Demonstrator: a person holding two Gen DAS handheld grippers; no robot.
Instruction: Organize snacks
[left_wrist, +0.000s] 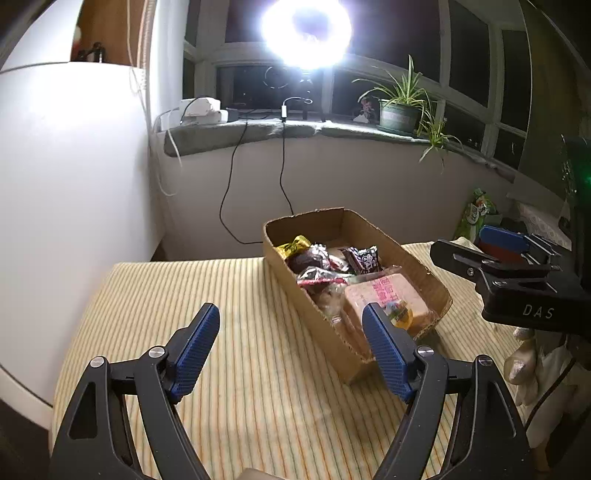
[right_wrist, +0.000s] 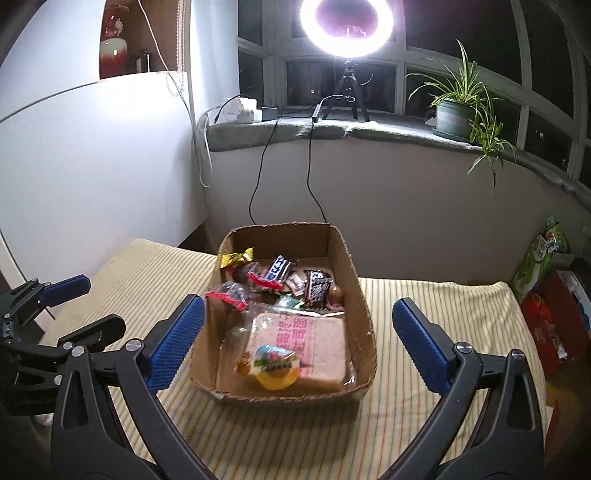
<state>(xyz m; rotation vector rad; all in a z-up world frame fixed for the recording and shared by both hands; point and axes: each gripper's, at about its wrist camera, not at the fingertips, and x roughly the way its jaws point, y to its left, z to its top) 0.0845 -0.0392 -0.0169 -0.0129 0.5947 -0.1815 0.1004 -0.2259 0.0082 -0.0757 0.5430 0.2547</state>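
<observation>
Left wrist view: the left hand-held gripper is hovering spread and empty over the striped bench, beside the cardboard box. Right wrist view: the right hand-held gripper is also hanging spread and empty, facing the box, which is already holding mixed wrapped snacks, a bread packet and a jelly cup; sorting appears nearly complete.

The box is rough brown cardboard with torn, bumpy edges. Inside it, the candy wrappers are shiny and crinkly. Under the box, the striped cloth looks soft and matt. The gripper pads are ridged blue plastic on smooth black arms.
</observation>
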